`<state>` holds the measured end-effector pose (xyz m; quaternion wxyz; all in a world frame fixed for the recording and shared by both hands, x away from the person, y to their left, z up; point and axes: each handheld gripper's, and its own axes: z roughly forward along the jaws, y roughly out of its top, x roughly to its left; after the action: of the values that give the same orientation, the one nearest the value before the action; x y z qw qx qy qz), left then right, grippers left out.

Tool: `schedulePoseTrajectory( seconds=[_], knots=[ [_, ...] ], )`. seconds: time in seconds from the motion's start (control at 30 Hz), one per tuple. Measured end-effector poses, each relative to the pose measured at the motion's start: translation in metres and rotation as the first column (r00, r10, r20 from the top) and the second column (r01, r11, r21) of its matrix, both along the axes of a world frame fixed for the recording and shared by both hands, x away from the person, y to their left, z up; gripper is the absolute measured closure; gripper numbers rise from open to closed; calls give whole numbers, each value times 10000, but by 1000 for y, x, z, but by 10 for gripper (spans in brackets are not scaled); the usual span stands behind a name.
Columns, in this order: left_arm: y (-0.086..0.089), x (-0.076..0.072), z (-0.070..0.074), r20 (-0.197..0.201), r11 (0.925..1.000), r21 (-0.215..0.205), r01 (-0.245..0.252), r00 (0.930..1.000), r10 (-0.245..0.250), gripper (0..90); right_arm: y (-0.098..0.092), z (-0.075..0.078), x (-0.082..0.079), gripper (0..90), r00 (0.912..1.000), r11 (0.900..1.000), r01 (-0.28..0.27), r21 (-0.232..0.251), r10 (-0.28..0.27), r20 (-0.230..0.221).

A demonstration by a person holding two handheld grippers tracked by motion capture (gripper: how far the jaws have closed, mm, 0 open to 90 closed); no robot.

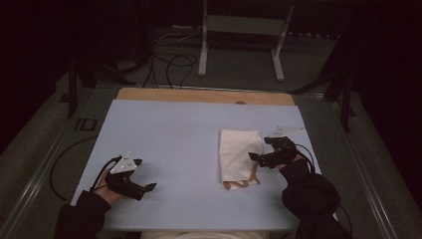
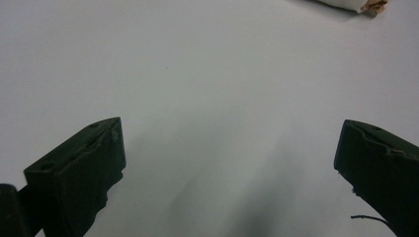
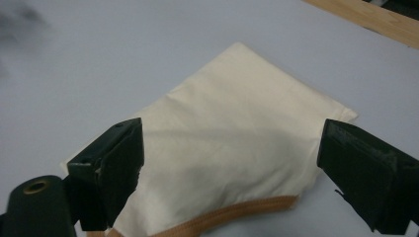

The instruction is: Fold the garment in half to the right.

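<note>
- A folded cream bag (image 1: 240,154) with tan straps is laid flat on the desk (image 1: 164,144), apparently folded already.
- The right gripper (image 1: 260,152) is held spread at its edge; nothing is pinched.
- The left gripper (image 1: 145,175) is held spread, well apart.

one cloth bag (image 1: 239,154), two grippers (image 1: 260,155), one table (image 1: 169,134)

Cream woven cloth bag (image 3: 232,133), matt, softly creased, with tan webbing straps (image 1: 242,183) of coarser weave at its near end. Smooth, matt pale-blue sheet over the worktop (image 1: 164,144), bare light wood along the far edge. Matt black plastic on right tool (image 3: 232,173) and left tool (image 2: 230,168), jaw faces slightly rough, edges ragged.
</note>
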<state>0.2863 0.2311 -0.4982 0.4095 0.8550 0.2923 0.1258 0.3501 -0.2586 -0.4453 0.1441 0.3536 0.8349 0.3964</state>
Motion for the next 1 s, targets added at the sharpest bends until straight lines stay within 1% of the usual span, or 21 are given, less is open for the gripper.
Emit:
schedulePoseTrajectory(
  seconds=[0.1, 0.27, 0.33, 0.37, 0.47, 0.53, 0.73, 0.87, 0.93, 1.0],
  knots=[
    [2, -1, 1, 0, 10000, 3, -13, 10000, 13, 2, -5, -6, -7, 110, 10000, 10000, 49, 75, -49, 17],
    [5, -2, 1, 18, 10000, -18, -65, 10000, 65, 2, -14, -18, -17, 109, 9994, 9995, 317, 42, -316, -104],
    [6, -3, 1, 30, 10000, -33, -86, 10000, 86, 2, -18, -23, -21, 107, 9991, 9991, 398, 142, -396, -167],
    [7, -3, 1, 37, 9999, -41, -120, 9999, 120, 2, -20, -26, -23, 106, 9990, 9989, 419, 210, -417, -129],
    [8, -4, 2, 43, 9999, -52, -145, 9999, 146, 2, -25, -32, -30, 106, 9988, 9986, 460, 265, -455, -180],
    [10, -5, 2, 34, 9998, -72, -174, 9998, 174, 2, -27, -36, -34, 106, 9989, 9990, 408, 193, -404, -220],
    [14, -6, 2, 43, 9996, -108, -278, 9996, 278, 2, -32, -46, -46, 106, 9985, 9985, 535, 80, -534, -137],
    [16, -7, 2, 51, 9993, -113, -348, 9994, 349, 2, -36, -55, -54, 105, 9977, 9979, 644, 36, -643, -221],
    [17, -7, 2, 50, 9992, -148, -366, 9993, 367, 2, -38, -58, -58, 105, 9977, 9979, 644, 89, -641, -240],
    [17, -7, 3, 102, 9991, -102, -413, 9991, 414, 2, -40, -62, -60, 105, 9976, 9980, 636, -2, -636, -256]
  ],
)
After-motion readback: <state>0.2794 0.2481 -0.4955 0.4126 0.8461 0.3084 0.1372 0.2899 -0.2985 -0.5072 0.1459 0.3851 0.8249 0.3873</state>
